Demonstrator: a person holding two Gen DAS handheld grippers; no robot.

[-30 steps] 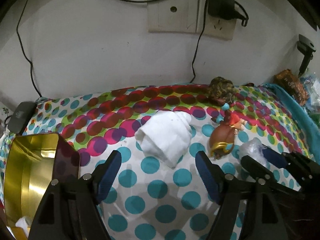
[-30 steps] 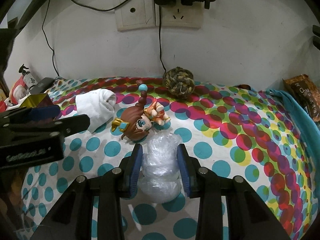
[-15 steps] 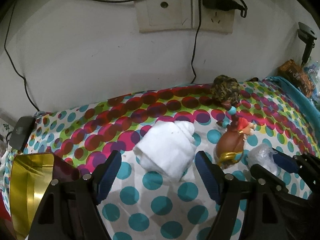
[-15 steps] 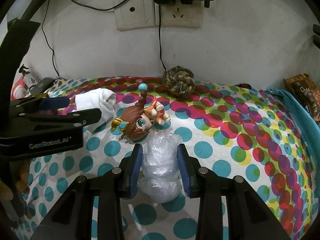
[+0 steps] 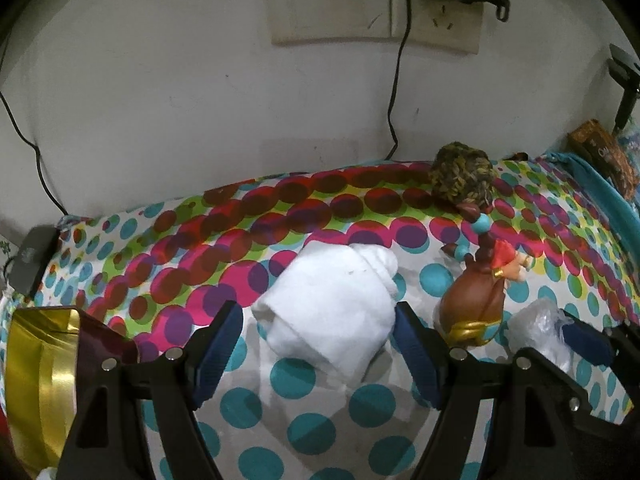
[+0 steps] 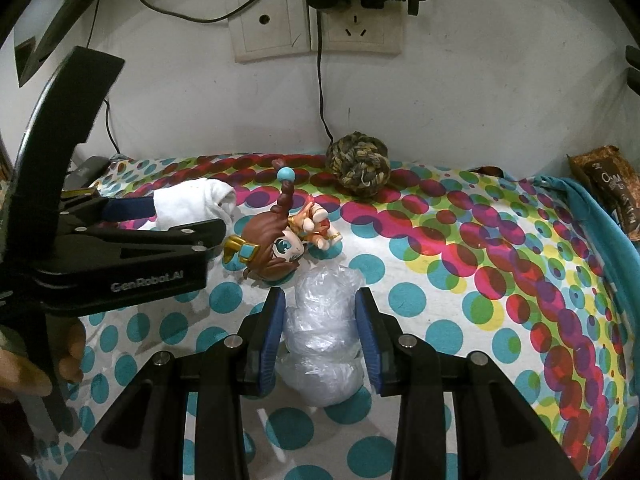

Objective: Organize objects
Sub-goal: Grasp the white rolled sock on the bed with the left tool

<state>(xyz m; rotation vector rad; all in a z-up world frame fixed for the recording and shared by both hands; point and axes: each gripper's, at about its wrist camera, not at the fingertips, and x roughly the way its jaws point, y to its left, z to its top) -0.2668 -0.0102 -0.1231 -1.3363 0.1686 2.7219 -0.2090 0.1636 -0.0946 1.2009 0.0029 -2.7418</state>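
Risk noted: the left tool (image 5: 318, 344) stands spread wide around the rolled white cloth (image 5: 332, 304), its pads near but not visibly pressing; closing now may pinch only the outer fold and let the soft roll unwind. The doll figurine (image 5: 476, 304) lies close at the cloth's 3 o'clock and could be nudged. The right tool (image 6: 320, 334) is clenched on the crumpled clear plastic bag (image 6: 324, 332), which is slippery and springy, so the bag may slide out if lifted. Both items rest on the polka-dot bedspread (image 6: 500, 248); the gold tin (image 5: 36, 380) sits at the cloth's 9 o'clock.
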